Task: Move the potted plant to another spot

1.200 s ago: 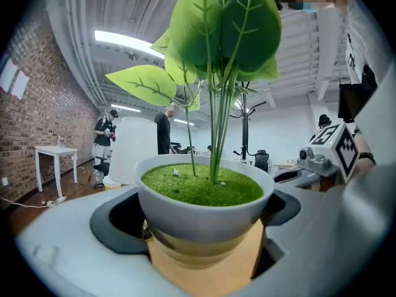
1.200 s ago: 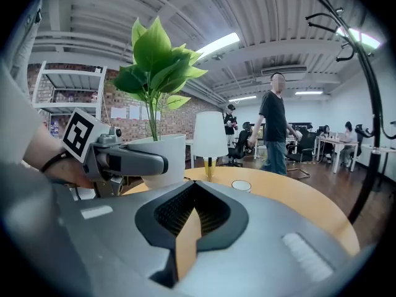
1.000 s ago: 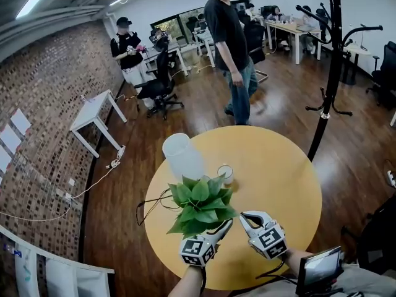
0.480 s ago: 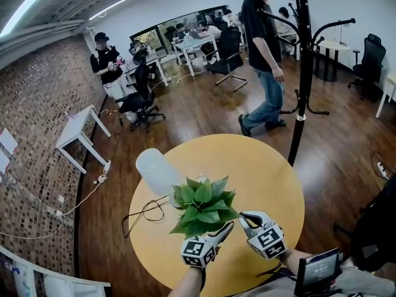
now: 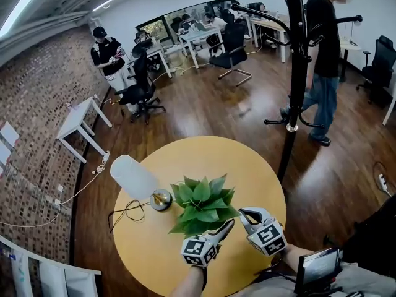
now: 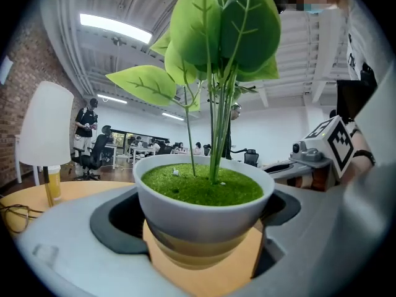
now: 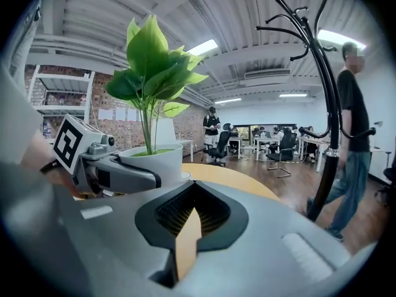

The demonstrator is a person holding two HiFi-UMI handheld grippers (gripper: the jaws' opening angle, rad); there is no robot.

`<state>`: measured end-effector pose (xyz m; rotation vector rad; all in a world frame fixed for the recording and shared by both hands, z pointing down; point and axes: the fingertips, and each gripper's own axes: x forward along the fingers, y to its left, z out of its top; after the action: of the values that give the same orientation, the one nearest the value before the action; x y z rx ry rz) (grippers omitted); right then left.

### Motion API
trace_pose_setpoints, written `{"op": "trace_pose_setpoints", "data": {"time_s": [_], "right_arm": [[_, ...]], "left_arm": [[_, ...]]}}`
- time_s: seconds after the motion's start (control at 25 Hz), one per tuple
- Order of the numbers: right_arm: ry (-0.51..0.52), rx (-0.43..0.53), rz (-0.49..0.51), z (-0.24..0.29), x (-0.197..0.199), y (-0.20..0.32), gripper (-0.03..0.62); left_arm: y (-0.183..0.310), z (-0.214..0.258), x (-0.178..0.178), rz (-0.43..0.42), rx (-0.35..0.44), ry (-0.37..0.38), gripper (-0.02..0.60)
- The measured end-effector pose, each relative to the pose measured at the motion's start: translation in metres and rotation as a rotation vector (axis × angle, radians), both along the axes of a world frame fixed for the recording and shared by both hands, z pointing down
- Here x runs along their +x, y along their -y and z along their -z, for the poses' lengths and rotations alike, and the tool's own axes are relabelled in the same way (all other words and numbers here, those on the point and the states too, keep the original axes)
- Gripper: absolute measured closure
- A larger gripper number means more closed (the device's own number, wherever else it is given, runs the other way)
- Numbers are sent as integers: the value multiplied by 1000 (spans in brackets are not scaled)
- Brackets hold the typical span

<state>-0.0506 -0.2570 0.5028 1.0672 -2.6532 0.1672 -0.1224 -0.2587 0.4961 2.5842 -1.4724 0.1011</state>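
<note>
Round yellow bench [image 5: 247, 166], open office. My left tongs [image 5: 224, 226] gripped white pot of potted plant [image 5: 201, 204], apparently held just above bench's near side. My right tongs [image 5: 247, 216] closed, empty. Setting down elsewhere remained.

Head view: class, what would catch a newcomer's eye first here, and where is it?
The leafy green potted plant, gripped in the left gripper at the near part of the round yellow table. Next, the white lamp at the table's left edge and the black coat stand rising beyond the table on the right.
</note>
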Motion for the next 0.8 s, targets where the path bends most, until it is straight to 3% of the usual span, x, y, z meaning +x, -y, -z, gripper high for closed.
{"op": "trace_pose_setpoints", "data": {"time_s": [0.16, 0.44, 0.8], "right_arm": [[1, -24, 27, -14, 22, 23, 586], [-3, -62, 30, -36, 101, 68, 586], [-24, -104, -6, -75, 118, 99, 586]], "left_arm": [[24, -16, 21, 26, -18, 1, 49], [63, -39, 96, 43, -61, 3, 49], [97, -86, 109, 31, -116, 1, 49]]}}
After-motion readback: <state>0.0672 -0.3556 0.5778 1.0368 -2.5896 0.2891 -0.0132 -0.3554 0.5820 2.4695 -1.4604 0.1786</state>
